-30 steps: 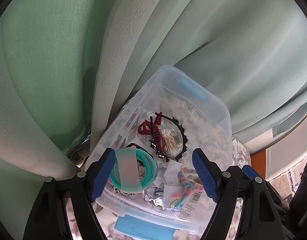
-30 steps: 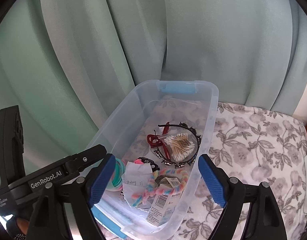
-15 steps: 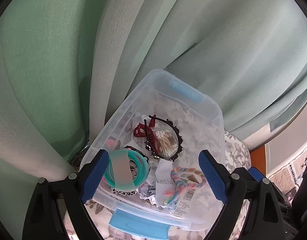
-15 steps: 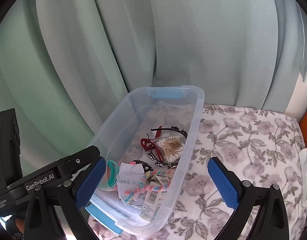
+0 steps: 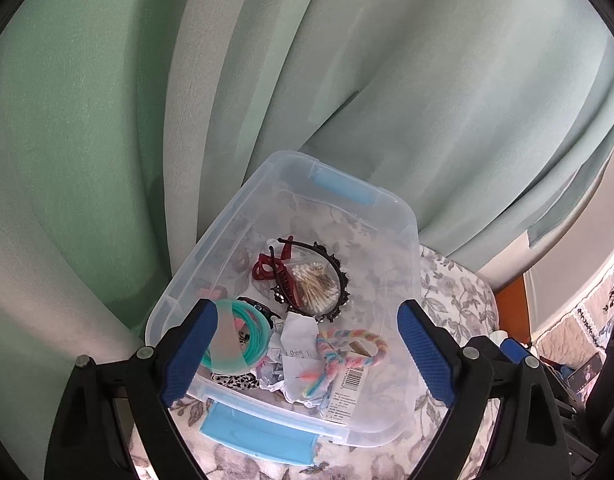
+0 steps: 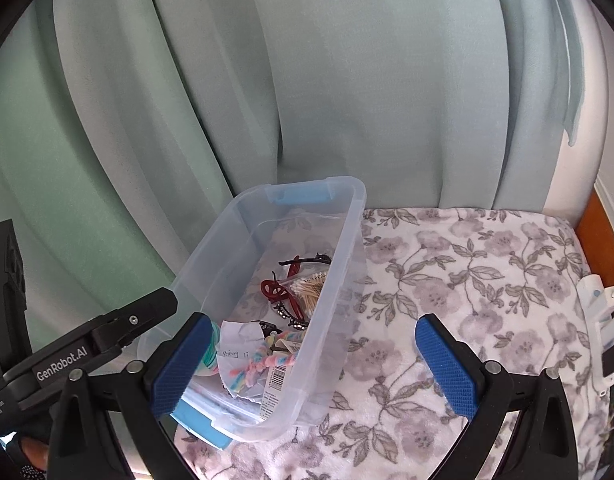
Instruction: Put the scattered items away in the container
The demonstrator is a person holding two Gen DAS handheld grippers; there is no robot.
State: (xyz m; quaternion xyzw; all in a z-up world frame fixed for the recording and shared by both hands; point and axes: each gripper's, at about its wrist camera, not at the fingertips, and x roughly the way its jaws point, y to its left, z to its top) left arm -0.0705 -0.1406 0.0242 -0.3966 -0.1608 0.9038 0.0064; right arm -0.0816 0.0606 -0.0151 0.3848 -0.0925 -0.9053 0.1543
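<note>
Crowding container (image 6: 347,248): curtain (image 6: 347,80), floral blanket (image 6: 467,280).

Quick headcount: there was one clear plastic container (image 5: 403,240) with two blue latch handles (image 5: 341,189), one per end. Inside it I counted one red claw clip (image 5: 272,270), one black studded headband (image 5: 339,276), one bag of cotton swabs (image 5: 313,286), one pastel braided scrunchie (image 5: 349,350) on a barcode tag, one handwritten paper note (image 5: 297,336) and one bundle of teal hair ties (image 5: 253,330). Couldn't count the individual ties.
</note>
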